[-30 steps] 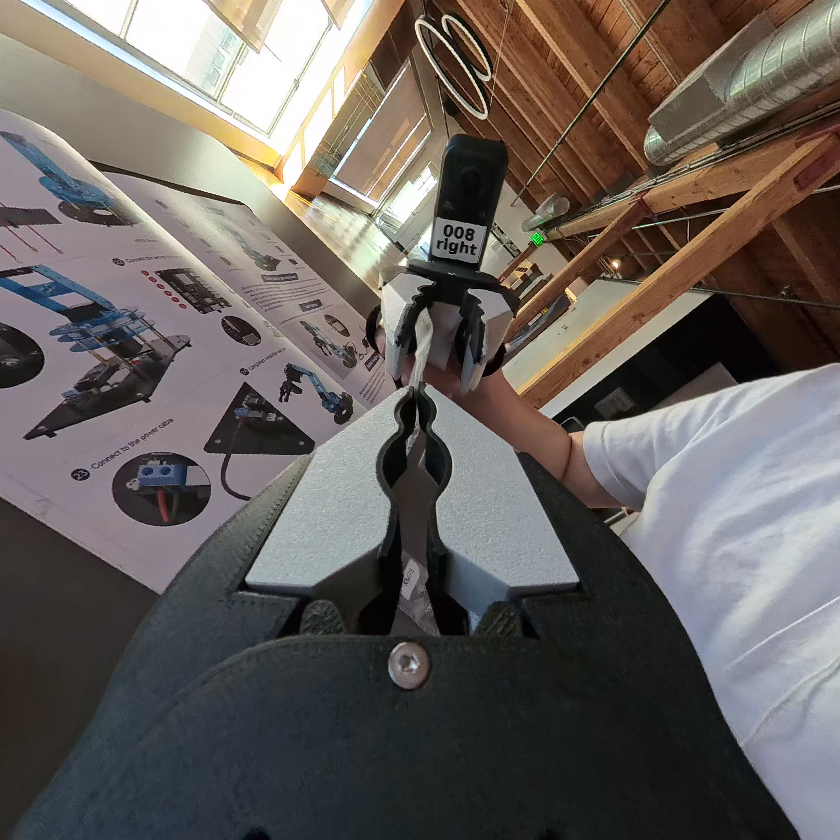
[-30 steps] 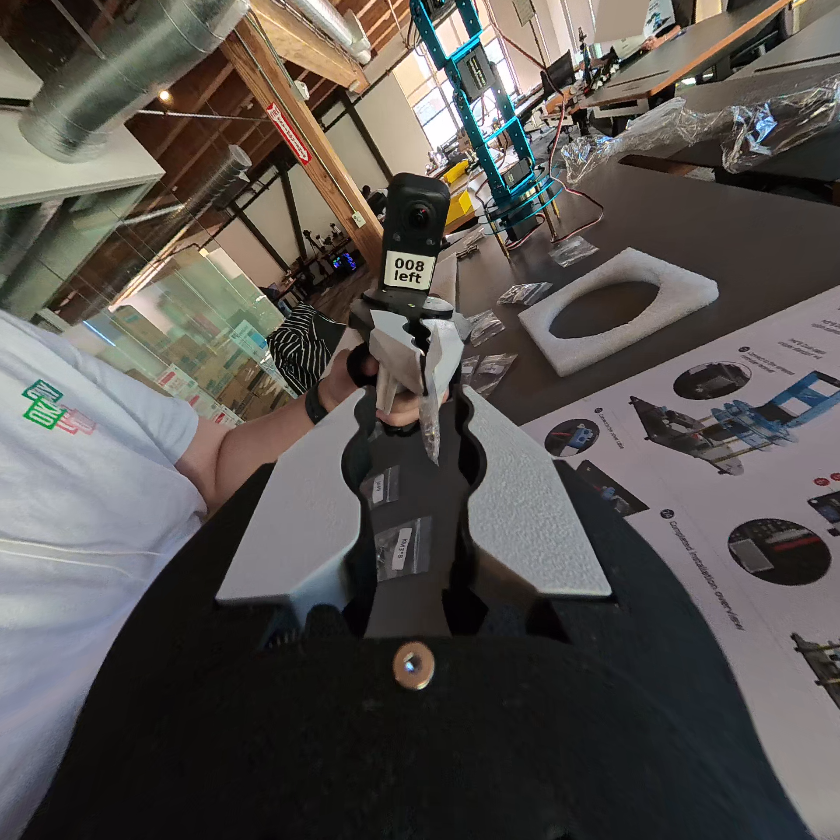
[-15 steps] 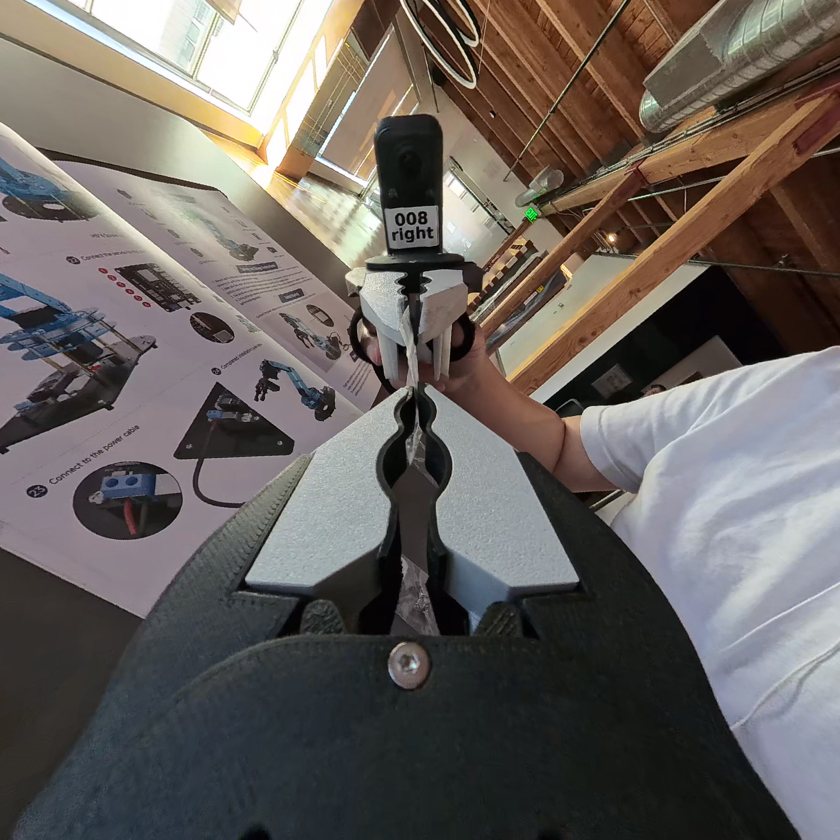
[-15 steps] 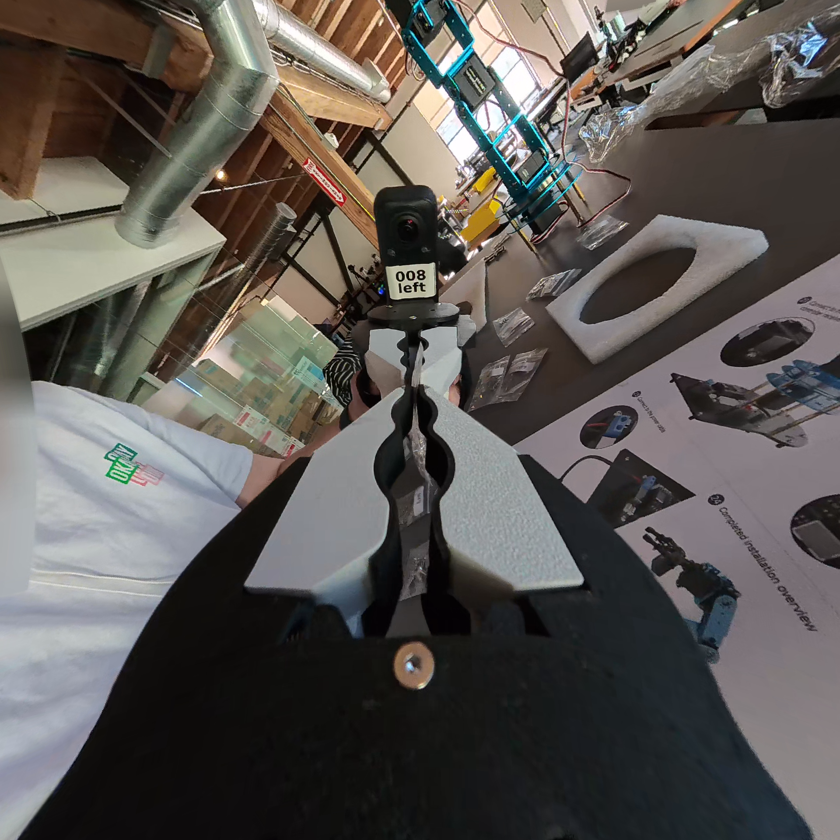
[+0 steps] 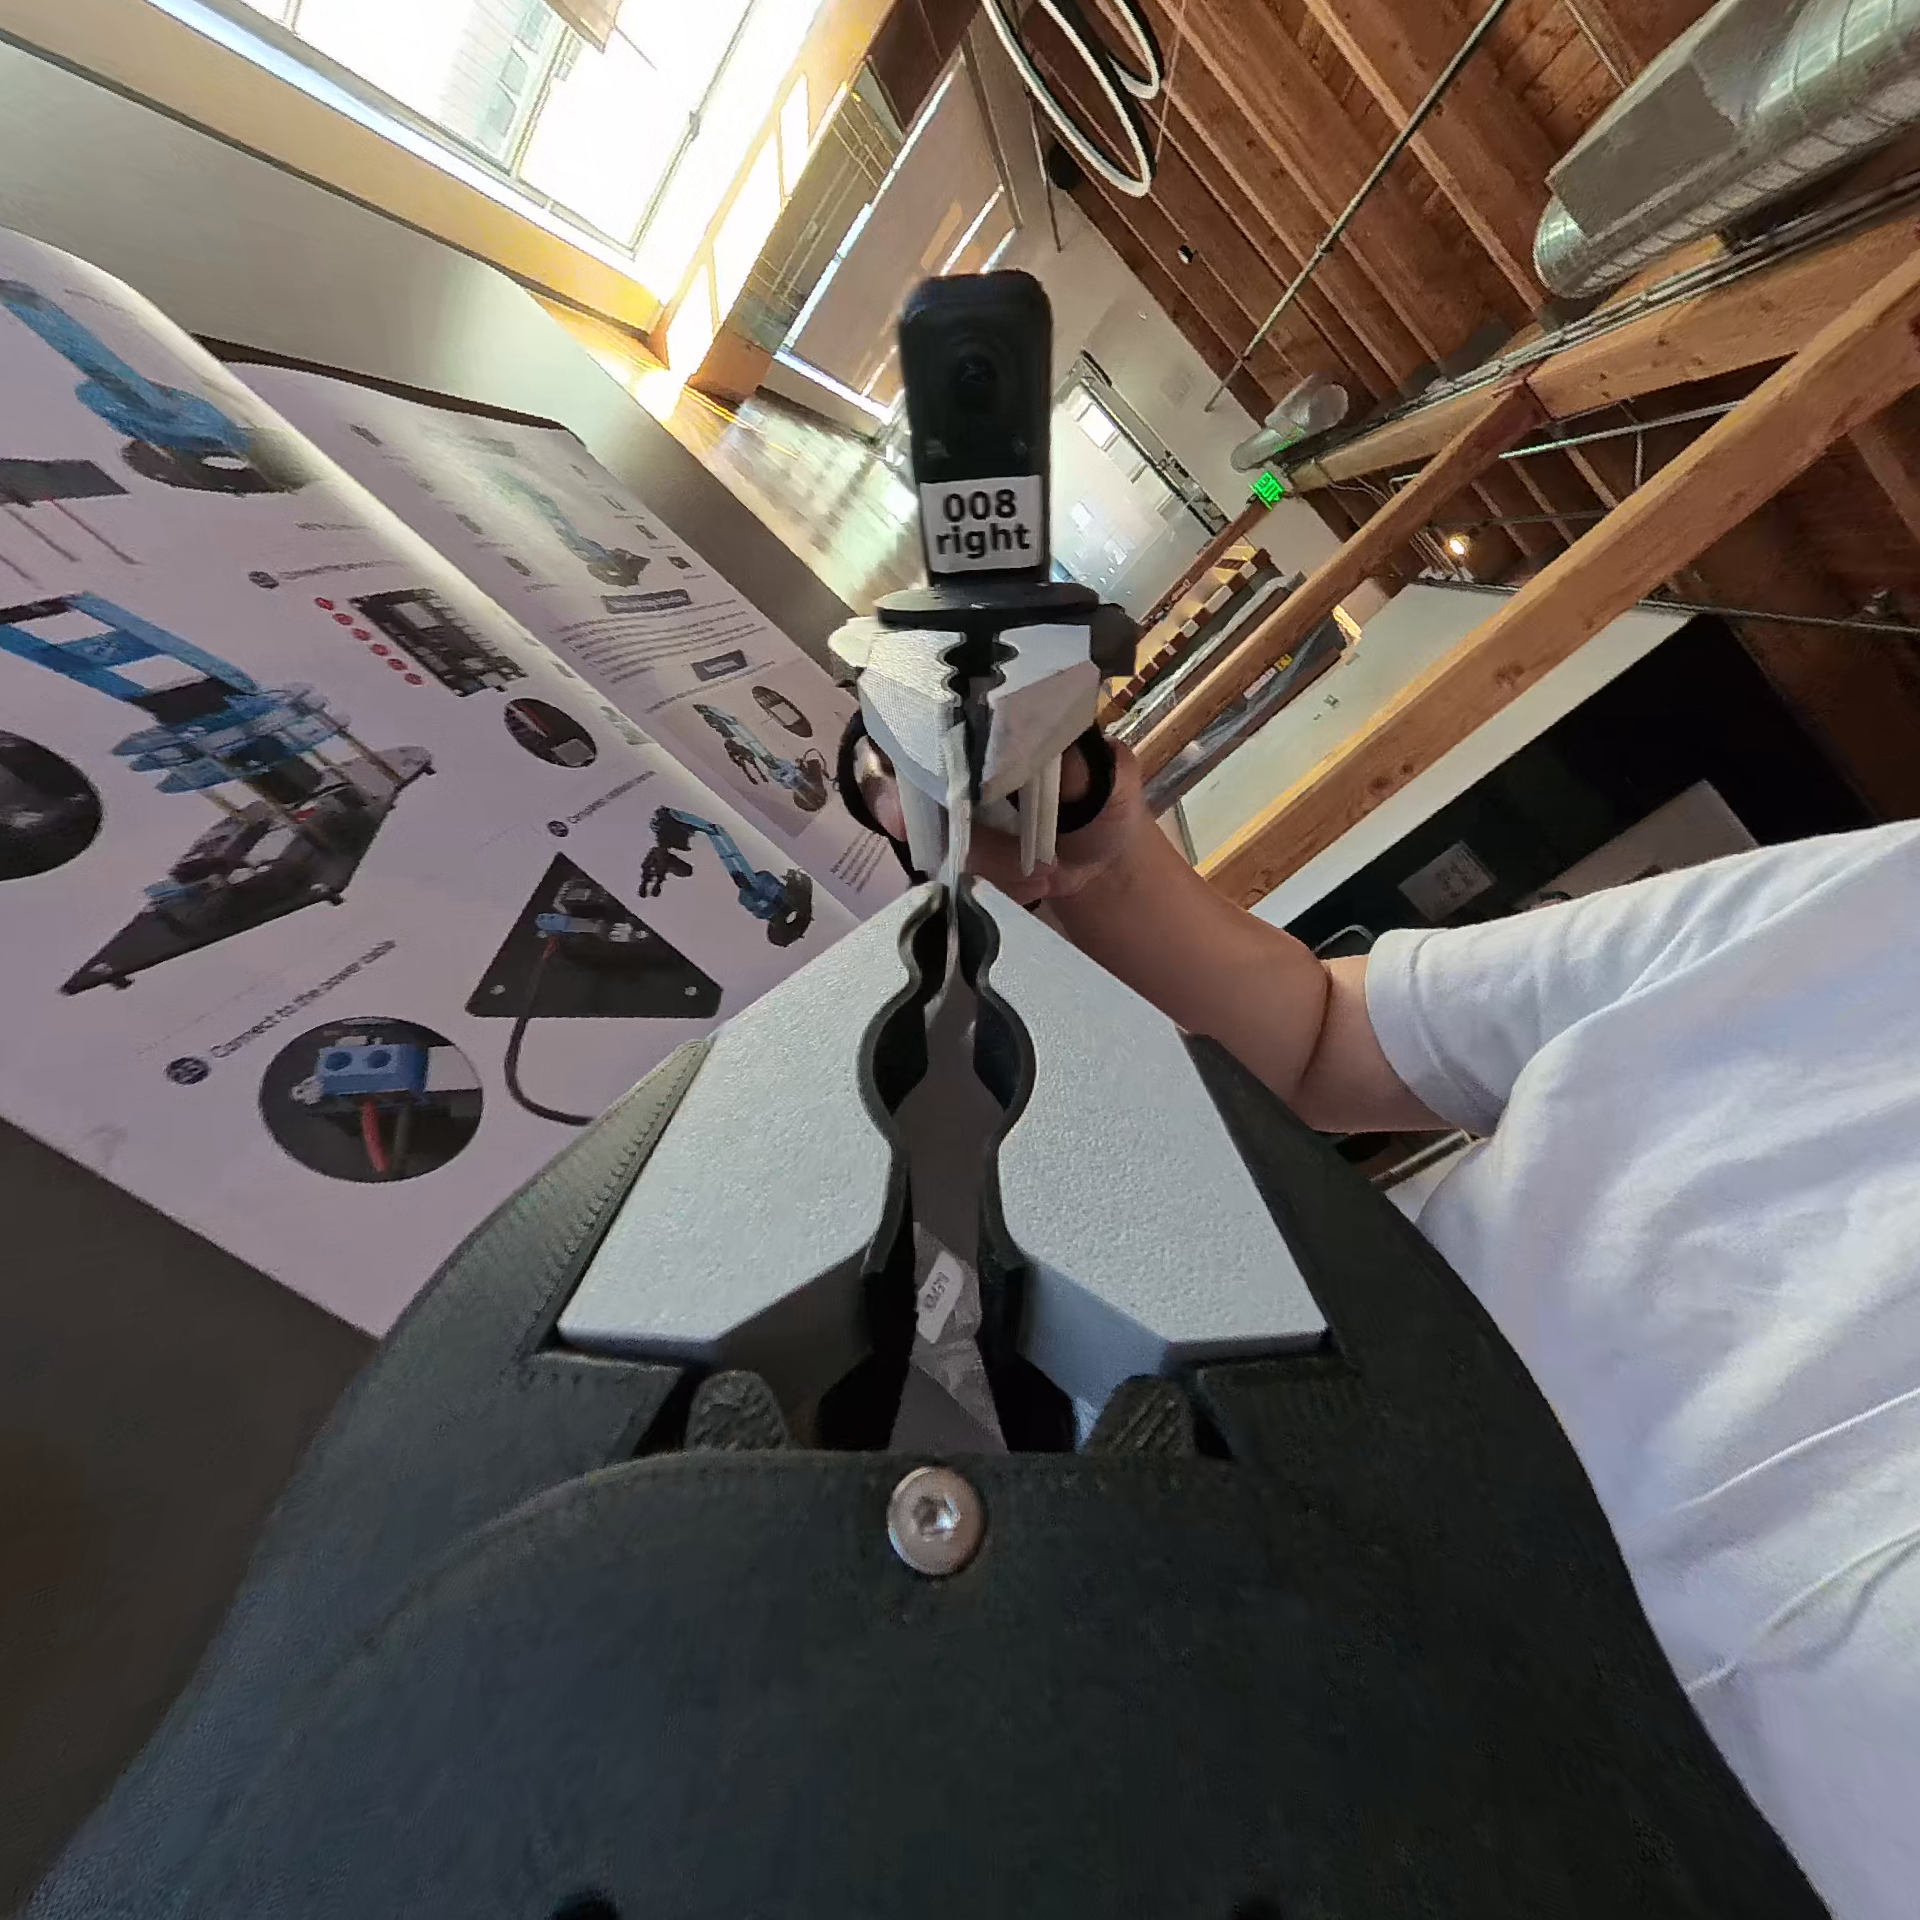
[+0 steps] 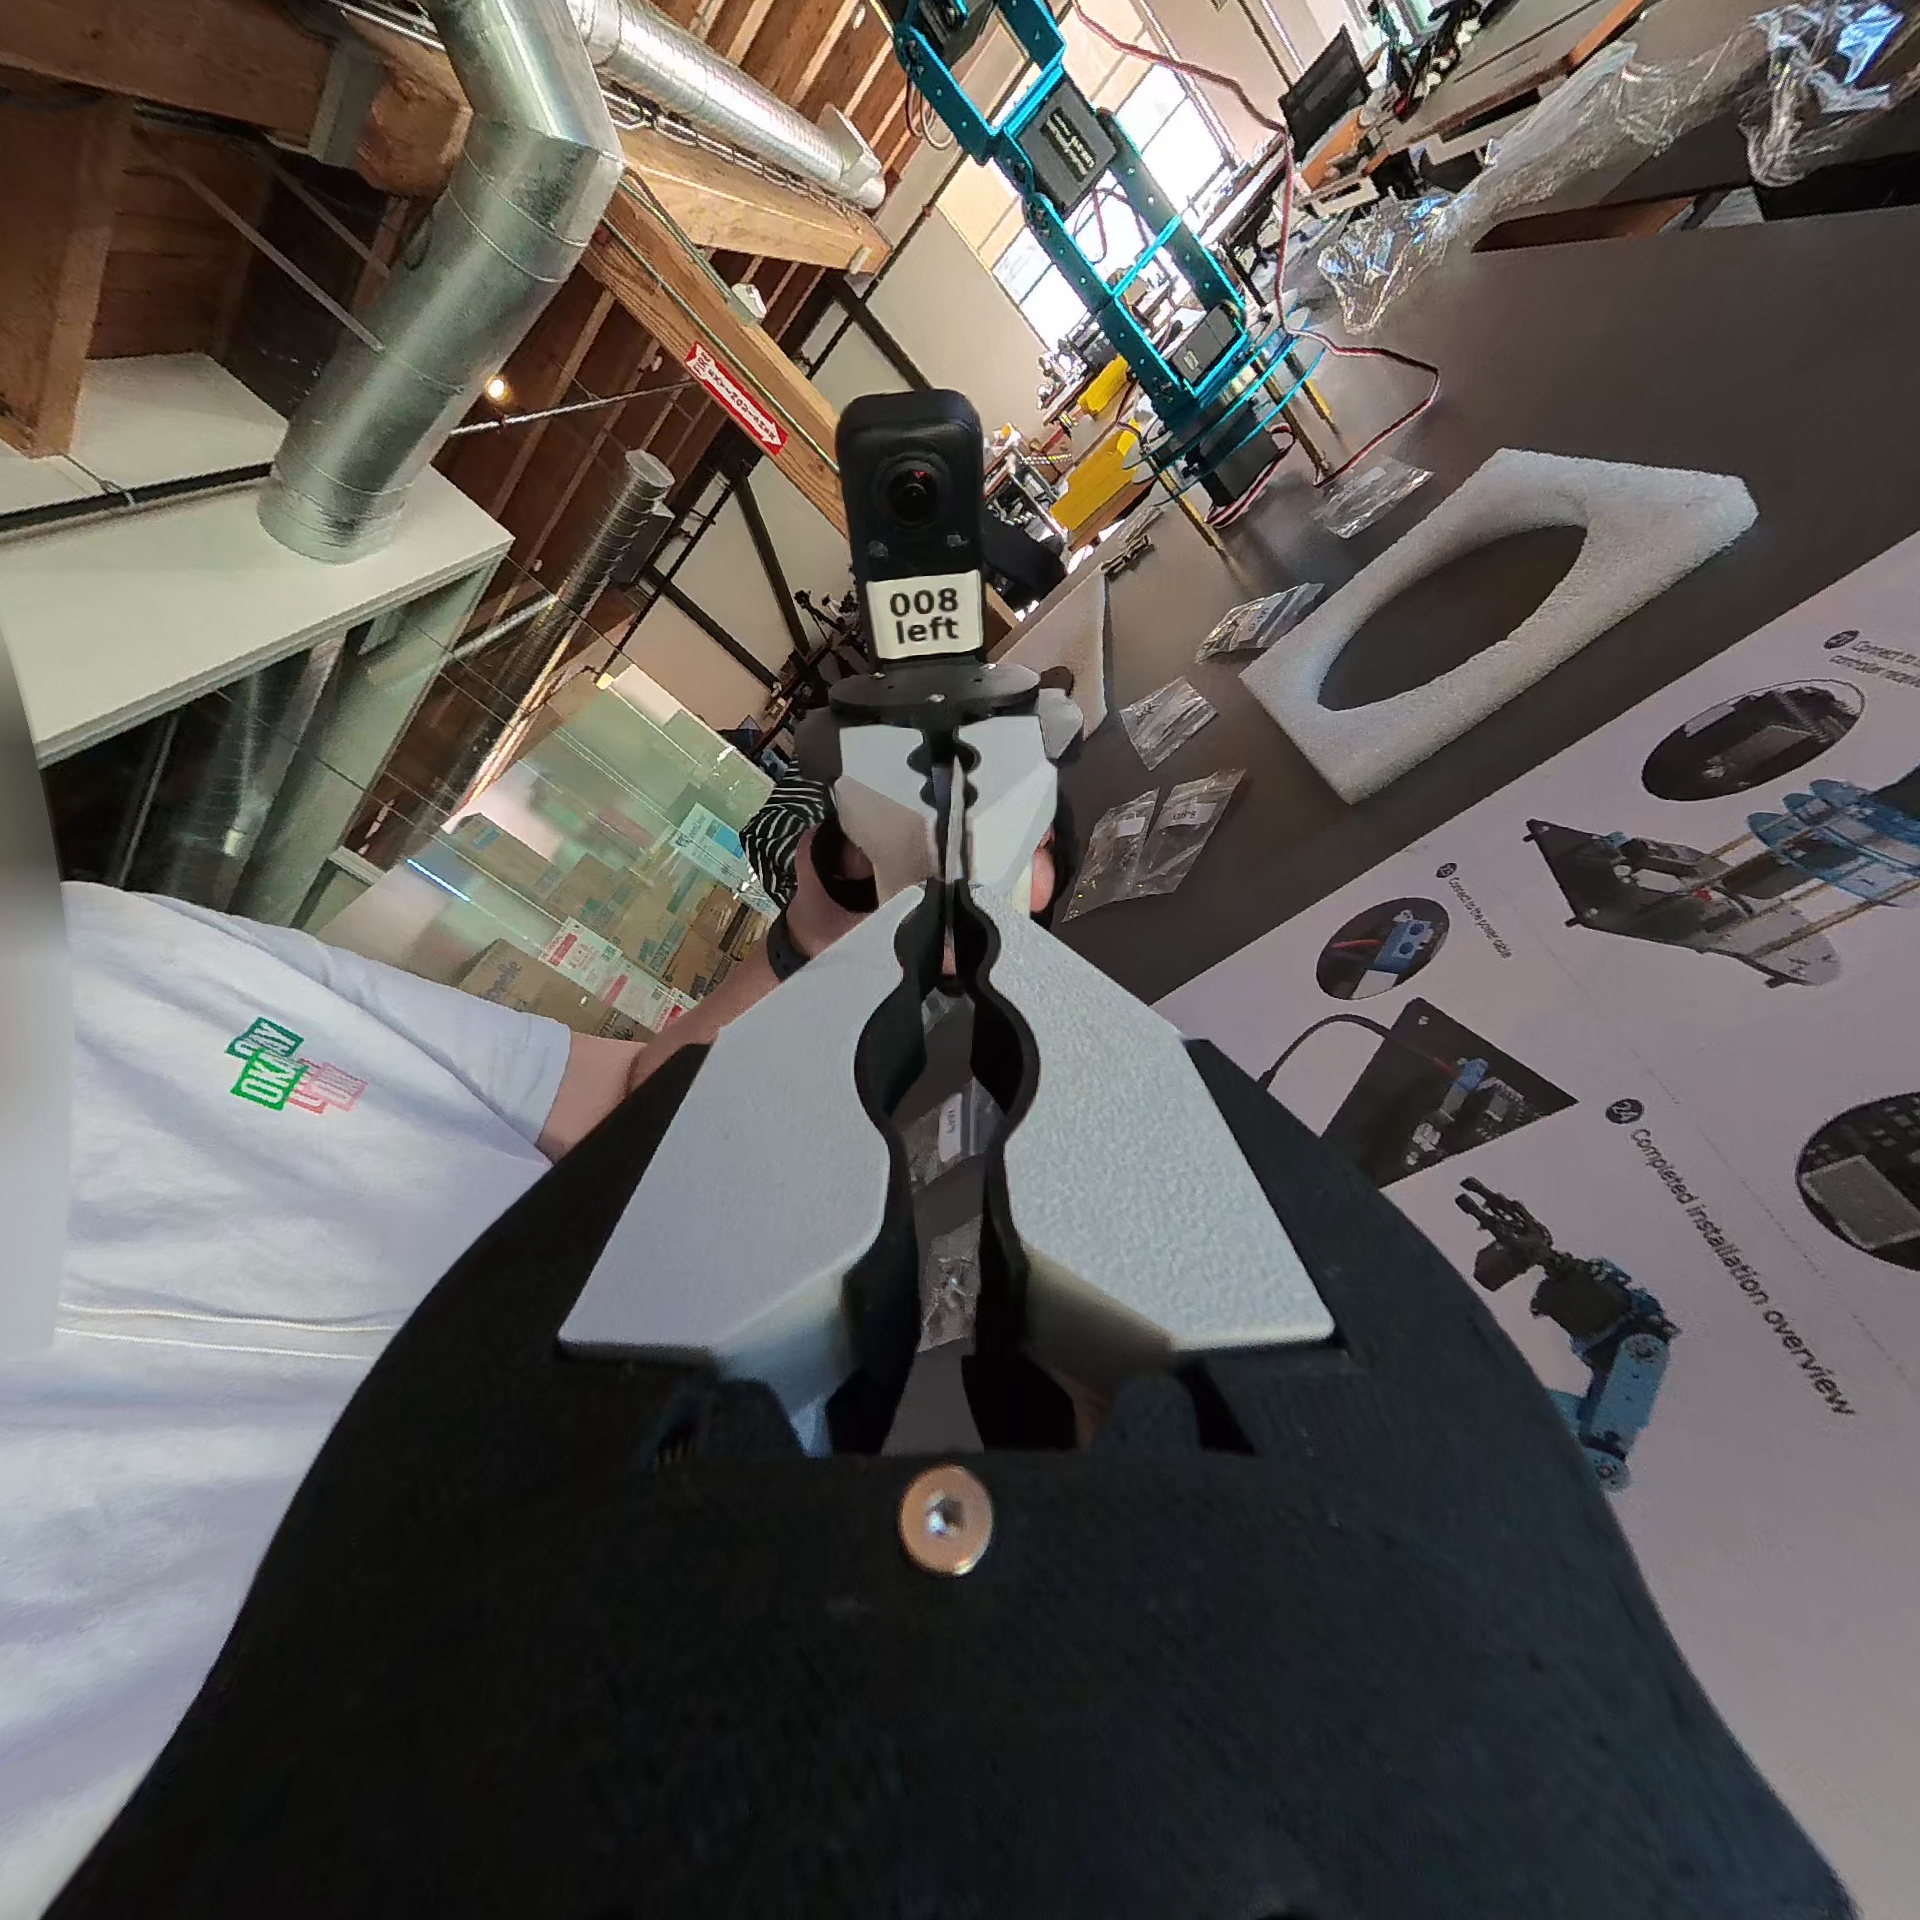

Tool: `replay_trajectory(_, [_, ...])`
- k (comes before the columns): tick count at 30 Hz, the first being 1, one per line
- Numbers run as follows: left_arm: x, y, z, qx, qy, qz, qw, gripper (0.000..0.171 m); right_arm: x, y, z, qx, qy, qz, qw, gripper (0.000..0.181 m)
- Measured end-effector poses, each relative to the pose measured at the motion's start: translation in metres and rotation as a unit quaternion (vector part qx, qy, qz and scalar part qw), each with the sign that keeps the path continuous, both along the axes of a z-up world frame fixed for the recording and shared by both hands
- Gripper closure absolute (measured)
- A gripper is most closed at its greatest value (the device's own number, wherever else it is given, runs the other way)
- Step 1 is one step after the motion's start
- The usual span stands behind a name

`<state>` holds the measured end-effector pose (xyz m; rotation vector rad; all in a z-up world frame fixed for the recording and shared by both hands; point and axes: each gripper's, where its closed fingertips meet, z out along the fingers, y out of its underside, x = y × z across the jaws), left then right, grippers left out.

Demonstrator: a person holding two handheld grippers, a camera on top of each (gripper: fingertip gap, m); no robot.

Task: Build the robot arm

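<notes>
My left gripper (image 5: 951, 920) and right gripper (image 6: 948, 920) face each other tip to tip above the table. Both are shut on one small clear plastic bag (image 5: 940, 1320) with a white label, held edge-on between them. The bag's thin edge runs from my left fingertips into the right gripper (image 5: 971, 831), whose jaws are closed. In the right wrist view the bag (image 6: 948, 1288) shows crinkled in the narrow gap between the fingers, and the left gripper (image 6: 948, 873) sits just beyond, also closed on it. A hand holds each gripper.
A large printed instruction sheet (image 5: 312, 779) (image 6: 1662, 987) lies on the dark table. A white foam frame with a round hole (image 6: 1288, 717), several small parts bags (image 6: 1164, 821), a blue metal robot frame (image 6: 1091, 177) and crumpled plastic wrap (image 6: 1662, 125) lie beyond. The person's white shirt (image 5: 1662, 1299) is close. My two grippers' fingertips are within a few centimetres of each other.
One second ago the right gripper was open around the bag hanging from the left gripper. It has closed on the bag, and both grippers have lined up tip to tip.
</notes>
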<state>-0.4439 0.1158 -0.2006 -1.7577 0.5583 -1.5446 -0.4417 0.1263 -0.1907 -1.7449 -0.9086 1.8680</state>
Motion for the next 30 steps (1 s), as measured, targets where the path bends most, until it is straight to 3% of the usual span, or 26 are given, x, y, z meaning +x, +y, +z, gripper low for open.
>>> replay_trajectory(4, [-0.023, 0.012, 0.0, -0.027, 0.015, 0.052, 0.998, 0.148, -0.001, 0.006, -0.007, 0.058, -0.026, -0.039, 0.997, 0.181])
replay_trajectory(6, [-0.037, 0.011, 0.012, -0.039, -0.002, 0.068, 0.997, 0.152, -0.002, 0.01, -0.012, 0.122, -0.052, -0.069, 0.989, 0.181])
replay_trajectory(8, [-0.042, 0.003, 0.019, -0.05, -0.003, 0.068, 0.996, 0.166, -0.003, 0.012, -0.012, 0.194, -0.074, -0.099, 0.973, 0.181])
replay_trajectory(9, [-0.041, 0.0, 0.019, -0.053, 0.001, 0.072, 0.996, 0.164, -0.004, 0.011, -0.008, 0.234, -0.08, -0.115, 0.962, 0.181])
replay_trajectory(12, [-0.036, -0.003, 0.009, -0.009, 0.051, 0.122, 0.991, 0.134, -0.01, -0.012, -0.001, 0.332, -0.086, -0.116, 0.932, 0.181])
replay_trajectory(14, [-0.029, -0.012, 0.01, 0.039, 0.074, 0.126, 0.989, 0.132, -0.011, -0.023, -0.005, 0.371, -0.108, -0.112, 0.916, 0.181])
replay_trajectory(19, [-0.022, -0.039, 0.007, 0.131, 0.122, 0.07, 0.981, 0.153, -0.015, -0.054, 0.0, 0.344, -0.078, -0.072, 0.933, 0.181])
replay_trajectory(22, [-0.019, -0.048, -0.002, 0.14, 0.135, 0.044, 0.98, 0.164, -0.012, -0.06, -0.003, 0.327, -0.071, -0.057, 0.941, 0.181])
replay_trajectory(30, [-0.005, -0.057, -0.018, 0.154, 0.149, 0.012, 0.977, 0.171, 0.001, -0.068, -0.026, 0.265, -0.066, -0.011, 0.962, 0.181])
